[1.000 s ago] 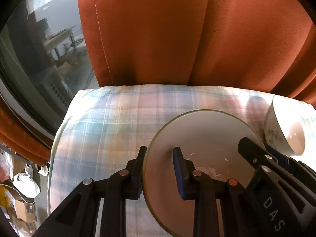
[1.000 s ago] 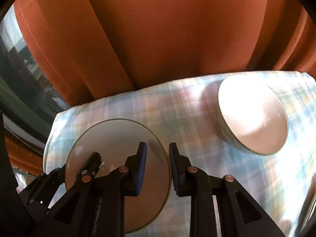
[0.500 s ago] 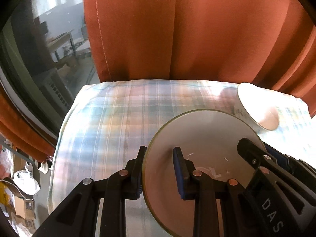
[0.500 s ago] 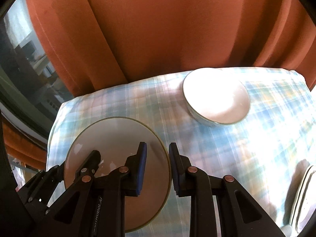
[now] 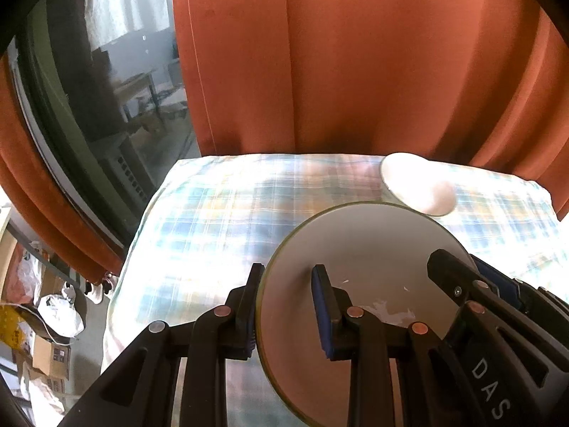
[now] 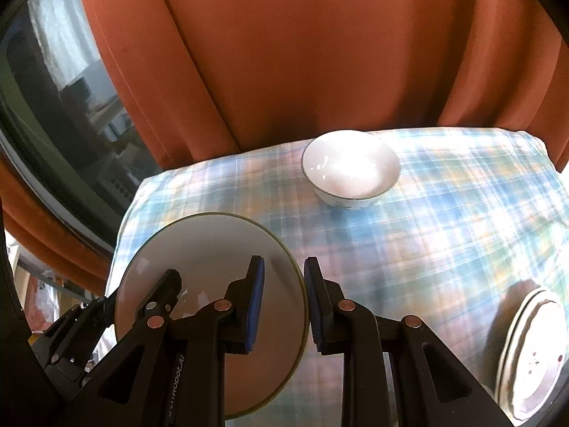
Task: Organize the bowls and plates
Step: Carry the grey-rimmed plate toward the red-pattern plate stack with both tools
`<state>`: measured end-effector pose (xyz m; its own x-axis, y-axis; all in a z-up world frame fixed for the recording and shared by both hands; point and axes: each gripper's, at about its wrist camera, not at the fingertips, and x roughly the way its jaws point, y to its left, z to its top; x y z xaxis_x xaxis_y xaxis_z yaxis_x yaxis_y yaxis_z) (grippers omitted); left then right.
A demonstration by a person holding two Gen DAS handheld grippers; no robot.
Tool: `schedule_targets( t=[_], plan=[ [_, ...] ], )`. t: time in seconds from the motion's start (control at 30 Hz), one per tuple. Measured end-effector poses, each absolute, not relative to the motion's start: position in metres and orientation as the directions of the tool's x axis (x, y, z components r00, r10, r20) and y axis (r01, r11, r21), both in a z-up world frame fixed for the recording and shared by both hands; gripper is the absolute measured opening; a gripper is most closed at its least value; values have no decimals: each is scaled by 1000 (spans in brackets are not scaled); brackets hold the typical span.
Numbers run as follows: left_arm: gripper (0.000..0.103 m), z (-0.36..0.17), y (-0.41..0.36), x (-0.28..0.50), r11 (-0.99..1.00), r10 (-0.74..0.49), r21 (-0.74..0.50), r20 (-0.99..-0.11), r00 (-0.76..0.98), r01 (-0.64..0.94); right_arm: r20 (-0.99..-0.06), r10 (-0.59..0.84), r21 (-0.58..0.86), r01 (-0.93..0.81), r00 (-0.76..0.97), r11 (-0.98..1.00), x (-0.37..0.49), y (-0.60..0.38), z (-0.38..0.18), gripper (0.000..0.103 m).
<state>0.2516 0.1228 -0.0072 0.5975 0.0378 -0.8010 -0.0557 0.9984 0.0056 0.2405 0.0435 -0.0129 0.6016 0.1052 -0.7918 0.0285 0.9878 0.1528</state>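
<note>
I have the plate (image 5: 359, 249) pinched from both sides. My left gripper (image 5: 288, 306) is clamped down on the plate's left rim, one pad under the edge and the blue pad on the top face. My right gripper (image 6: 283, 302) is closed on the opposite rim, its left pad on the plate's face and its right pad just outside the edge. Each gripper shows up in the other's camera at the far side of the plate.

The plate is grey-white with a thin olive rim and a few pale smears near the left gripper's pad. It sits tilted in the grip, held over the near left part of the checked cloth (image 6: 444, 231). I cannot tell from these views how high above the cloth it is.

A white bowl (image 6: 350, 172) stands upright on the cloth, far from me and close to the orange curtain (image 6: 320, 53). It is apart from the plate; in the left view its rim shows just past the plate's far edge.

At the near right of the cloth, in the right view, lies a stack of plates (image 6: 533, 352) with scalloped rims and small reddish marks, partly cut off by the frame edge.

A dark window (image 5: 106, 89) fills the left side beside the curtain, and boxes and bags (image 5: 46, 320) lie on the floor below the table's left edge.
</note>
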Motion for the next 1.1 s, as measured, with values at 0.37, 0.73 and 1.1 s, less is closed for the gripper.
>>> schedule_targets(
  t=[0.37,0.73,1.1],
  plan=[
    [25,10,69,209,996,60,6,-780,623,-87,-760,133,159,-16,637,987,189,-9,10,27],
    [25,2,17,167,997,59,17,-783,619,-73,-765,142,167,-19,629,986,142,-68,-3,27],
    [26,-21,-23,132,998,55,20,-813,580,-67,-783,139,165,-12,606,986,101,-114,-25,27]
  ],
)
